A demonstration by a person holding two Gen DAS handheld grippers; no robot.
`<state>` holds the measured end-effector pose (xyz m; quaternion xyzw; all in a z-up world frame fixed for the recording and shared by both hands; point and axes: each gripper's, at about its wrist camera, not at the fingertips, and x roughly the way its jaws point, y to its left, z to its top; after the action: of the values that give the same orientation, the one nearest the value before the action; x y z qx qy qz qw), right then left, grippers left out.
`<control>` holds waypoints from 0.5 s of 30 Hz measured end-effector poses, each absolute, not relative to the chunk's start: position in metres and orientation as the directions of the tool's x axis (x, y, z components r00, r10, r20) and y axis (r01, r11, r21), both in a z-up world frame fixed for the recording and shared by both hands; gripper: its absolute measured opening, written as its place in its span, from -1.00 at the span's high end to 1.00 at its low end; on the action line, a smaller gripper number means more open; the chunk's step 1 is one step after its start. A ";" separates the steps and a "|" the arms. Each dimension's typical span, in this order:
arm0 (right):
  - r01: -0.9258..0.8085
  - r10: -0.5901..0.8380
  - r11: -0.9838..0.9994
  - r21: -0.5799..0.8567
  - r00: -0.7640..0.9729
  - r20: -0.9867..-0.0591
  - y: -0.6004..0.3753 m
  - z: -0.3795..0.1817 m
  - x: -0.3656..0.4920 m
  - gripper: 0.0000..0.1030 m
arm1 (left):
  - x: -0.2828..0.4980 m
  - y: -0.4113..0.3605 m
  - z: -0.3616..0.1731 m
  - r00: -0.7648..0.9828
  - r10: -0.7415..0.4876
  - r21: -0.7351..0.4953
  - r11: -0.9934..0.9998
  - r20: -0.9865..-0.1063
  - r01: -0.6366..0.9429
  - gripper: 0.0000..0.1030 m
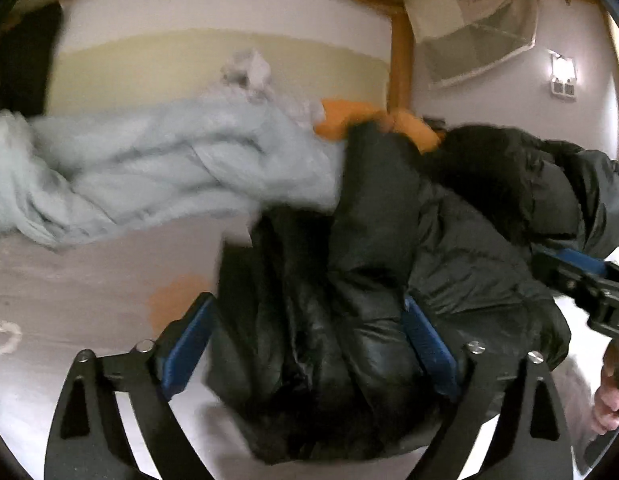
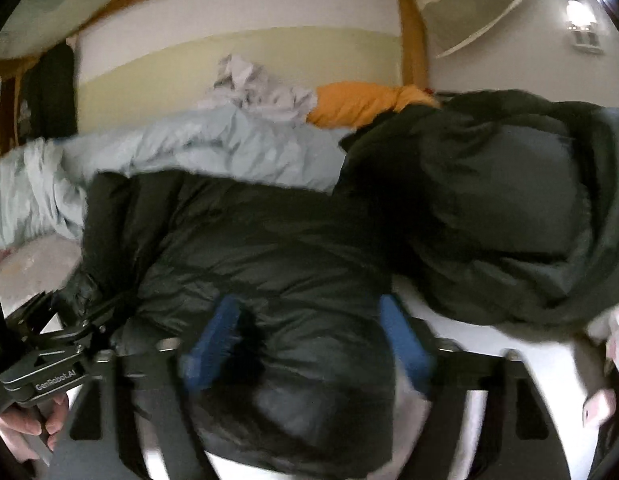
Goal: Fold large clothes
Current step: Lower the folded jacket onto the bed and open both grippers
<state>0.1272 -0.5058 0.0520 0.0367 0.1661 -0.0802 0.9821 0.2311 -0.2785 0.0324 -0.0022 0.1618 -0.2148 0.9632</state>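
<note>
A black puffer jacket [image 1: 389, 248] lies bunched on the bed sheet [image 1: 89, 280]. In the left wrist view my left gripper [image 1: 307, 304] stands open, its blue pads [image 1: 185, 344] wide on either side of a thick fold of the jacket, with a gap at the left pad. My right gripper [image 2: 309, 304] is open too, the jacket [image 2: 269, 240] sitting between its blue pads [image 2: 405, 344] without being pinched. The hood end [image 2: 509, 200] bulges at the right. Each gripper also shows in the other's view: the right gripper [image 1: 589, 288] and the left gripper [image 2: 57, 344].
A pale blue duvet [image 1: 149, 168] is heaped along the far side of the bed, with an orange cloth [image 1: 349, 116] and crumpled white fabric [image 1: 249, 68] behind it. A wooden bed frame [image 1: 401, 56] and a lit wall lamp [image 1: 563, 72] stand beyond. A person's hand [image 2: 29, 428] holds the left gripper.
</note>
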 end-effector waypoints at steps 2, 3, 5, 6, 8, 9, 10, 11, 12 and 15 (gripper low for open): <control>0.173 -0.159 0.985 0.024 0.945 -0.287 -0.501 0.052 0.108 -0.72 | 0.209 -0.273 0.039 0.877 -0.410 -0.030 0.909 -0.252 0.416 -0.80; 0.180 -0.170 0.984 0.012 0.947 -0.274 -0.498 0.052 0.099 -0.72 | 0.197 -0.271 0.042 0.888 -0.400 -0.004 0.912 -0.228 0.410 -0.82; 0.201 -0.190 0.979 0.019 0.950 -0.248 -0.497 0.050 0.083 -0.77 | 0.176 -0.264 0.046 0.901 -0.391 0.012 0.916 -0.190 0.400 -0.99; 0.206 -0.192 0.978 0.039 0.954 -0.232 -0.498 0.048 0.074 -0.90 | 0.166 -0.260 0.047 0.908 -0.382 0.015 0.921 -0.172 0.390 -1.00; 0.210 -0.193 0.975 0.071 0.961 -0.196 -0.499 0.046 0.062 -1.00 | 0.145 -0.252 0.046 0.926 -0.354 0.027 0.933 -0.130 0.360 -1.00; 0.211 -0.194 0.974 0.079 0.964 -0.179 -0.498 0.045 0.057 -1.00 | 0.138 -0.250 0.045 0.932 -0.343 0.033 0.937 -0.116 0.349 -1.00; 0.213 -0.198 0.974 0.079 0.965 -0.172 -0.497 0.044 0.054 -1.00 | 0.129 -0.248 0.042 0.938 -0.332 0.038 0.941 -0.097 0.337 -1.00; 0.220 -0.205 0.972 0.078 0.965 -0.164 -0.496 0.042 0.052 -1.00 | 0.127 -0.247 0.040 0.943 -0.322 0.043 0.944 -0.084 0.327 -1.00; 0.223 -0.209 0.971 0.080 0.965 -0.159 -0.495 0.042 0.051 -1.00 | 0.123 -0.245 0.038 0.948 -0.312 0.048 0.948 -0.069 0.315 -1.00; 0.211 -0.201 0.975 0.071 0.972 -0.123 -0.487 0.034 0.040 -1.00 | 0.120 -0.248 0.033 0.950 -0.309 0.067 0.948 -0.057 0.312 -1.00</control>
<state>0.0397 -0.4870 0.0343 0.0417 0.0574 -0.1039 0.9921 0.1201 -0.2482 0.0331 0.0375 0.0228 -0.1573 0.9866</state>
